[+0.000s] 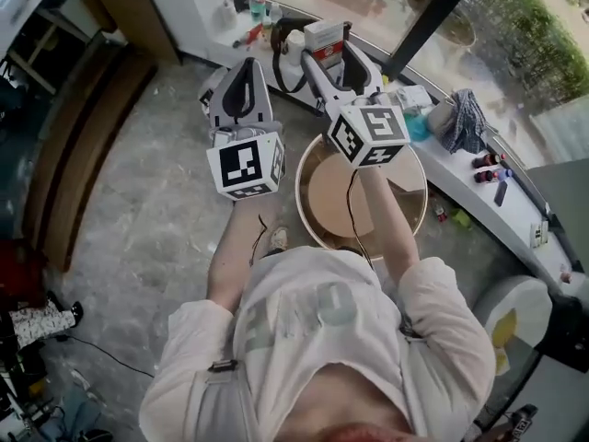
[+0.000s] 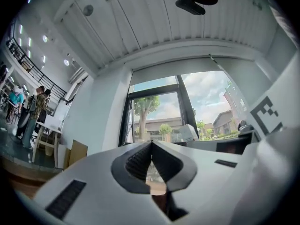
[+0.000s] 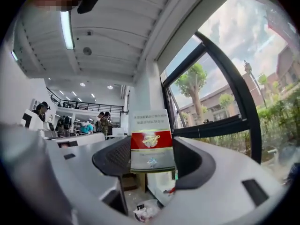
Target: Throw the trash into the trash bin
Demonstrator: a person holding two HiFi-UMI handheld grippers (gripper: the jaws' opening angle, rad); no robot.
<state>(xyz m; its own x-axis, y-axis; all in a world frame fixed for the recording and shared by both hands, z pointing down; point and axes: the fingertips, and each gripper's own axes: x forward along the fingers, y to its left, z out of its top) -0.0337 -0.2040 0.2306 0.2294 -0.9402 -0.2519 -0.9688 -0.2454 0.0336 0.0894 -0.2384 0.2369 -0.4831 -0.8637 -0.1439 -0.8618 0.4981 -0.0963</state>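
Note:
My right gripper is raised at chest height and is shut on a red and white carton. In the right gripper view the carton stands upright between the two dark pads, with my right gripper pointing towards the window. A round brown trash bin stands on the floor below and in front of the person, partly hidden by the right arm. My left gripper is held up beside the right one. Its jaws meet at the tips with nothing between them.
A white window ledge curves behind the bin with bottles, a dark cloth and small items on it. A wooden cabinet runs along the left. Crumpled litter lies on the floor. People stand far off.

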